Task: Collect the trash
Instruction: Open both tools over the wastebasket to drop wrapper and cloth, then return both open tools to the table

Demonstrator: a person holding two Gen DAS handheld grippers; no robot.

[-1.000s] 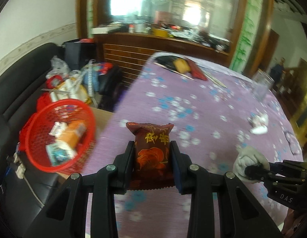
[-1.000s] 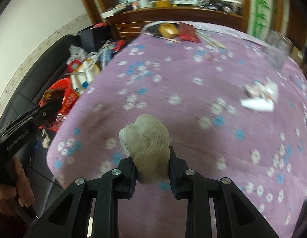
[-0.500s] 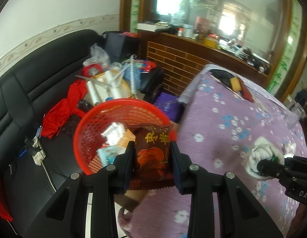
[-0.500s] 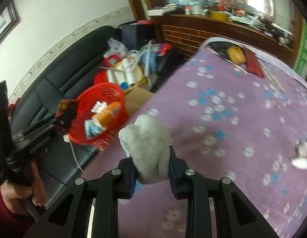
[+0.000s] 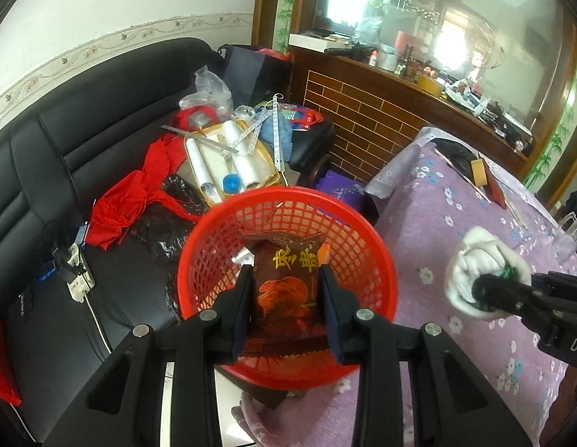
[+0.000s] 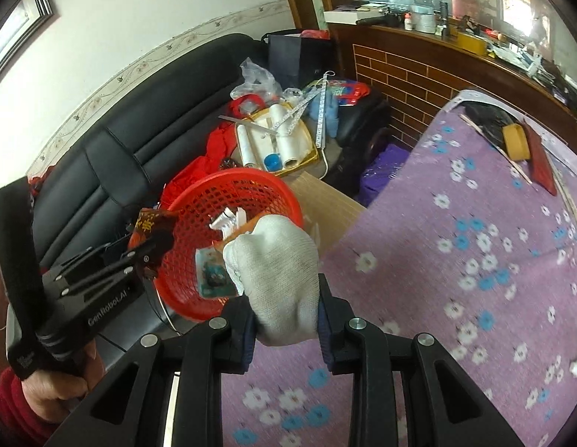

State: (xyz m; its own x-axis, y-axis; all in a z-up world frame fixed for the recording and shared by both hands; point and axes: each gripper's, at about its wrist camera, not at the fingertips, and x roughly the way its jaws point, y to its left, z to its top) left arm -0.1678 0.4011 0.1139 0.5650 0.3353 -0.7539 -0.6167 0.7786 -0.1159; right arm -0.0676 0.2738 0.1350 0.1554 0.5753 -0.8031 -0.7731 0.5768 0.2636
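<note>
L wrist view: left gripper [image 5: 284,298] pinches a brown snack bag [image 5: 286,283] over the red mesh basket [image 5: 378,260] (scraps inside, mostly hidden); R wrist view: right gripper [image 6: 286,320] clamps a balled whitish glove [image 6: 277,275] by the table [image 6: 456,260] edge, basket [image 6: 199,201] w/ wrappers [image 6: 229,221] beyond.

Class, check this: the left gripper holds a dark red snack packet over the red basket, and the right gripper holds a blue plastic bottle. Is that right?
Not quite. The right gripper holds a white cloth glove, as the right wrist view shows. The rest stands: the left gripper holds the dark red snack packet over the red basket.
</note>
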